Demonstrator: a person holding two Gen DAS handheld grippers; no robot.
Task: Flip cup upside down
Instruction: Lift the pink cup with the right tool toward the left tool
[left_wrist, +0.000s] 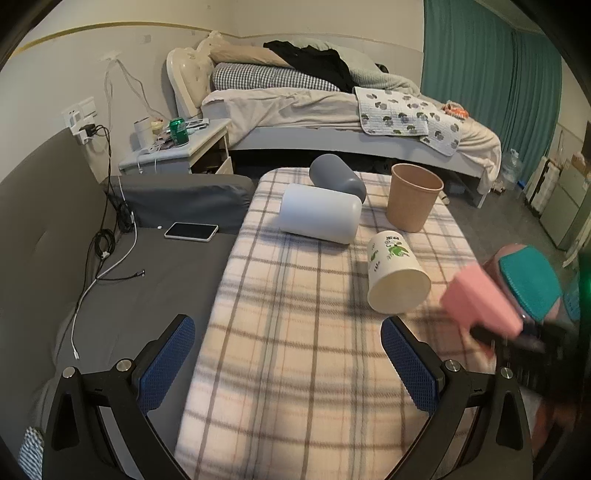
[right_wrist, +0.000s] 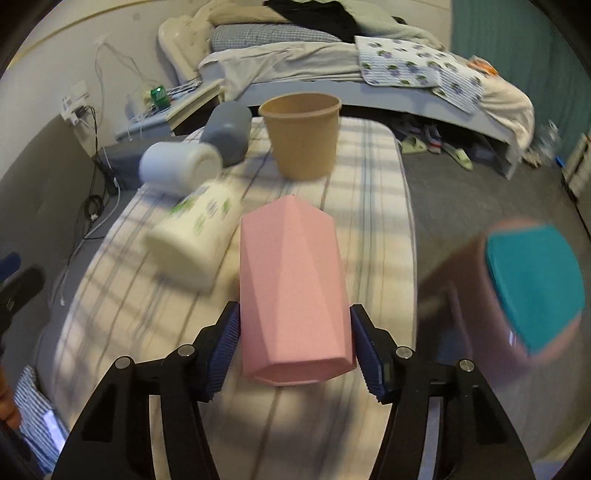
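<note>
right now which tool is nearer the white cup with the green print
Right. The right tool, shut on the pink cup, sits just beside the white printed cup. The left tool is open and farther back, over bare plaid blanket.

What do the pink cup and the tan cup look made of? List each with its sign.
Pink cup, held in the right tool: likely matte plastic or silicone; flat facets, dull even colour, no gloss.
Tan cup: probably kraft paper or fibre; brown matte wall, thin rolled rim. Blur leaves both uncertain.
</note>
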